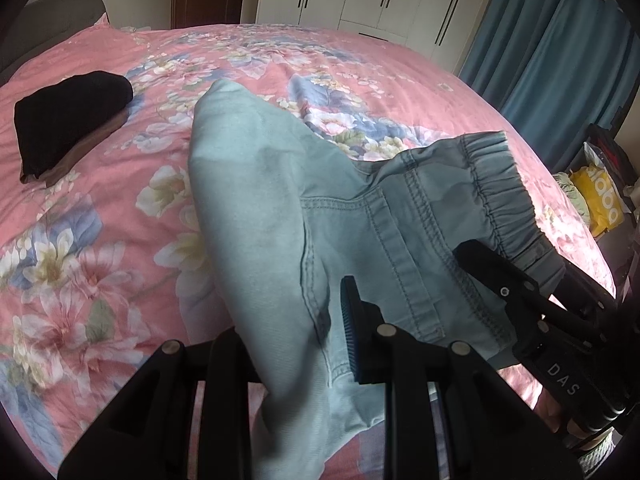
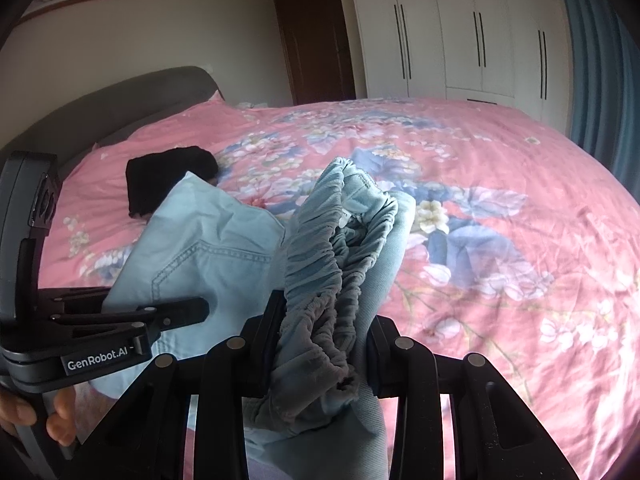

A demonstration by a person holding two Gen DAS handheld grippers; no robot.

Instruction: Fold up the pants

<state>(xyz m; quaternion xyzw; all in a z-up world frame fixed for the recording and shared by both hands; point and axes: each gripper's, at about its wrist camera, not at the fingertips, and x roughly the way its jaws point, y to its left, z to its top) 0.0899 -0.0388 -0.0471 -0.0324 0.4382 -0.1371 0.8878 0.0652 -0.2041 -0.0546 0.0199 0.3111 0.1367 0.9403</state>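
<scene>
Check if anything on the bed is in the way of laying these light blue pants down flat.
Nothing visible blocks it. The pants hang from both grippers over bare bedspread. The only other item, a folded black garment, lies off toward the headboard, apart from them.

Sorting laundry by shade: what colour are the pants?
Light blue-green pants, clearest in the left wrist view.

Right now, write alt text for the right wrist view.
The right gripper clamps the bunched elastic waistband of light blue pants, held above a pink floral bedspread. At left, the left gripper holds another part of the pants. A folded black garment lies behind, near the grey headboard.
</scene>
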